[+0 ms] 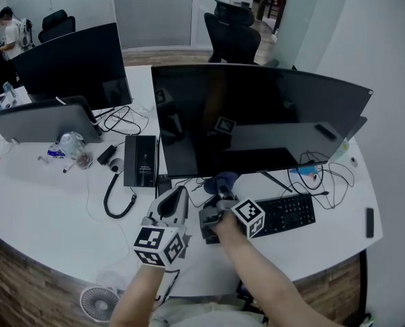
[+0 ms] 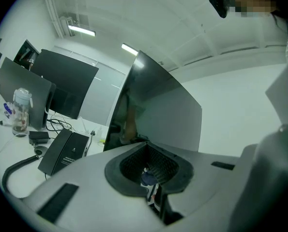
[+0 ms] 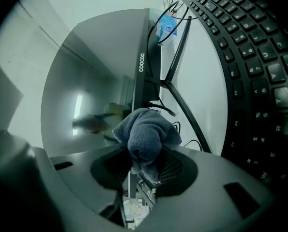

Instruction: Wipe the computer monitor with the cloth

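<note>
The wide curved monitor (image 1: pixel 256 114) stands at the middle of the white desk with a dark screen. Just below its lower edge, near the stand, my right gripper (image 1: pixel 219 193) is shut on a bunched blue-grey cloth (image 1: pixel 224 182). In the right gripper view the cloth (image 3: pixel 146 134) bulges out between the jaws of the gripper (image 3: pixel 144 161), with the monitor (image 3: pixel 100 81) close ahead. My left gripper (image 1: pixel 178 195) is beside it on the left, its jaws together and empty. The left gripper (image 2: pixel 151 170) points up at the monitor (image 2: pixel 158 110).
A black keyboard (image 1: pixel 287 213) lies right of my hands. A black box (image 1: pixel 141 160) and cables sit to the left, with a bottle (image 1: pixel 71 145), a grey laptop stand (image 1: pixel 42 120) and a second monitor (image 1: pixel 73 63) beyond. A small fan (image 1: pixel 99 303) is below the desk edge.
</note>
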`<act>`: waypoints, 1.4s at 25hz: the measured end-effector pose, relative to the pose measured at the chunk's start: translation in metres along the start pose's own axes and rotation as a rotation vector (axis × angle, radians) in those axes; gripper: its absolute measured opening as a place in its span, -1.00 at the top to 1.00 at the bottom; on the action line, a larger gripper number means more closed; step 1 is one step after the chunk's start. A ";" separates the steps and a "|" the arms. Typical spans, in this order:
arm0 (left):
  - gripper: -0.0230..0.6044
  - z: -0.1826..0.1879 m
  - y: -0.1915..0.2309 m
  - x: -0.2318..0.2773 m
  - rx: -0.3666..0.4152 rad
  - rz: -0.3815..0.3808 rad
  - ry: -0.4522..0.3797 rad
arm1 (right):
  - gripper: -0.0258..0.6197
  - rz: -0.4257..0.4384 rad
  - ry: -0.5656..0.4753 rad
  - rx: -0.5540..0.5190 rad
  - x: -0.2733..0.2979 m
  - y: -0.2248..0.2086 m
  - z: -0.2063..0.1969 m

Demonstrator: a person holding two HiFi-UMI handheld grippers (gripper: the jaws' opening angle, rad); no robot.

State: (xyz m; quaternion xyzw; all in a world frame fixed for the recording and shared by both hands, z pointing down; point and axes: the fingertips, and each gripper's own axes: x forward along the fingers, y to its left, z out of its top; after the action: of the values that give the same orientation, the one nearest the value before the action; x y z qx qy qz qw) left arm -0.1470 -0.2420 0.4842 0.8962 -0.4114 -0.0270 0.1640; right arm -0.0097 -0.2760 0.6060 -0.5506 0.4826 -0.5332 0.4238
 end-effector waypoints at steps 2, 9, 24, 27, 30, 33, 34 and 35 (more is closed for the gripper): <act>0.90 0.000 0.002 -0.001 -0.003 0.002 -0.001 | 0.53 0.000 0.007 0.001 0.001 0.000 -0.005; 0.90 -0.001 0.010 -0.005 -0.009 0.013 -0.002 | 0.53 0.000 0.046 -0.002 0.005 0.000 -0.025; 0.90 0.004 0.030 -0.018 -0.015 0.049 -0.009 | 0.53 -0.001 0.121 -0.007 0.013 0.004 -0.065; 0.90 0.004 0.033 -0.021 -0.018 0.057 -0.011 | 0.53 0.002 0.140 -0.007 0.014 0.006 -0.074; 0.90 0.004 0.036 -0.024 -0.020 0.064 -0.012 | 0.53 0.001 0.158 -0.006 0.015 0.007 -0.082; 0.90 0.005 0.039 -0.027 -0.020 0.073 -0.014 | 0.53 0.001 0.172 -0.005 0.017 0.008 -0.091; 0.90 0.005 0.040 -0.028 -0.020 0.075 -0.014 | 0.53 0.002 0.178 -0.007 0.017 0.009 -0.093; 0.90 0.005 0.041 -0.029 -0.020 0.078 -0.014 | 0.53 0.003 0.185 -0.010 0.017 0.009 -0.096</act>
State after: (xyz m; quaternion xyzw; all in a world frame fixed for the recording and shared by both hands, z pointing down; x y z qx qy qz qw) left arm -0.1970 -0.2467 0.4900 0.8775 -0.4470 -0.0311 0.1707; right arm -0.1065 -0.2900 0.6072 -0.5004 0.5232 -0.5789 0.3752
